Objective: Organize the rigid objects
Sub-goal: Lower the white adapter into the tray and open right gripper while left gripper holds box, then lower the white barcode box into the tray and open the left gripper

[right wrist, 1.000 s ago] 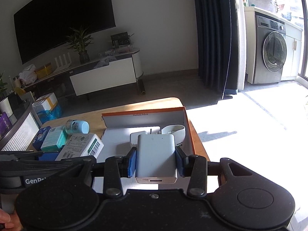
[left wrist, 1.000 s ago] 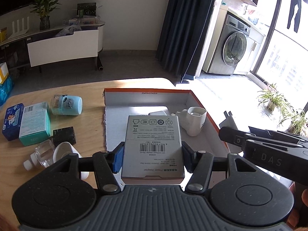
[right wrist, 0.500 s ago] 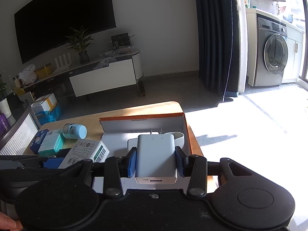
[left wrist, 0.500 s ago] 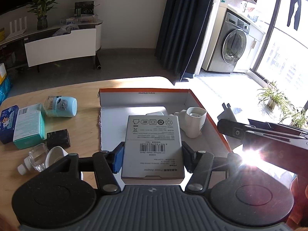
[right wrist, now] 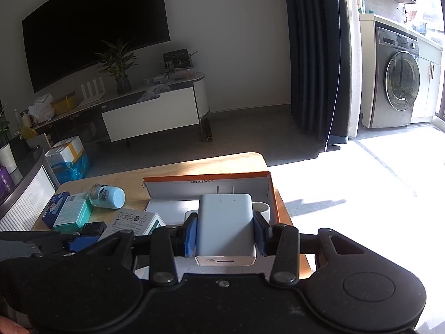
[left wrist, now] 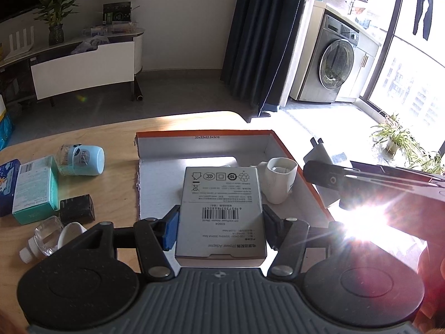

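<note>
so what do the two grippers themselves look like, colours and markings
Both are matte black plastic with round speckled discs at each side, silver pivot screws on angular linkage arms, and blue pads on the fingers. The left gripper has a grey ribbed base; the right gripper has a plain black one. White lettering on either body is too cut off to read.

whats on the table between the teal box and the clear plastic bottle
A small black box sits between the teal box and the clear bottle, seen in the left wrist view.

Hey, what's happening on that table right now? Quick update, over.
Left tool clamped on grey adapter box; right tool clamped on white charger. Both above orange tray. White mug inside tray.
</note>
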A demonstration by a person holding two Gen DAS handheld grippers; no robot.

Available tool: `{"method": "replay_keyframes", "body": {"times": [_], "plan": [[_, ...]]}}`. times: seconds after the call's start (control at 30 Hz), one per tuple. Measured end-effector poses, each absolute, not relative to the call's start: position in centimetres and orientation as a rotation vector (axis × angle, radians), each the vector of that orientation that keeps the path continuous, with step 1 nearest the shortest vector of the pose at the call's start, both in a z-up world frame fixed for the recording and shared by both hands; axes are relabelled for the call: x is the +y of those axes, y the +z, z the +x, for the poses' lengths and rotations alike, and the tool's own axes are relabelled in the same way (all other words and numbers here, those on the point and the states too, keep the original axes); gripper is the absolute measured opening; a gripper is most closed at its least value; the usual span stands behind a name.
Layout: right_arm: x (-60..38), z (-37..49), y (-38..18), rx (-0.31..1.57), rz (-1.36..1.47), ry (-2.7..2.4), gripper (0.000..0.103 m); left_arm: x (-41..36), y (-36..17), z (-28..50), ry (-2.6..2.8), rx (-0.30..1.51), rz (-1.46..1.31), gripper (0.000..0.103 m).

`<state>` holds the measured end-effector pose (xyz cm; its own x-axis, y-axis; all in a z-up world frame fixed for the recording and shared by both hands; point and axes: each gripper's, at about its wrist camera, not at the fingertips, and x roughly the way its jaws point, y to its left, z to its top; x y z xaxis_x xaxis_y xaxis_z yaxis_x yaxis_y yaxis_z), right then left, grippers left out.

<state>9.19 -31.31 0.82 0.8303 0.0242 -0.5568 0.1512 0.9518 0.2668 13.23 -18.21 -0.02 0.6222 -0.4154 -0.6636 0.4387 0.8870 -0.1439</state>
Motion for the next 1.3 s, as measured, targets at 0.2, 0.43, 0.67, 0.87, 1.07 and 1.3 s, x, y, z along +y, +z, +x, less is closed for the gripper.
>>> {"method": "replay_keyframes", "body": {"times": [0.2,0.43,0.67,0.87,1.07,1.3], "plan": [[-31.5,10.3,1.0,0.591,0.31,-0.062,0.05,-18.4,0.0,13.5,-0.491,0.752,0.036,0.059],[-31.7,11.8,1.0,0.604,0.3,-0.054,0.05,-18.8,-0.2,14.3,-0.491,0.758,0.041,0.059],[-31.5,14.2,0.5,0.631,0.283,-0.038,0.05,-18.6,-0.5,14.8,-0.491,0.771,0.041,0.059],[-31.3,16.6,-0.2,0.656,0.279,-0.029,0.05,-18.4,-0.6,15.3,-0.48,0.78,0.039,0.06],[-31.3,19.1,-0.8,0.678,0.267,-0.028,0.05,-18.0,-0.9,16.0,-0.461,0.788,0.037,0.06],[-32.1,19.9,-0.3,0.631,0.26,-0.058,0.051,-17.6,-0.9,18.1,-0.417,0.788,0.03,0.059]]}}
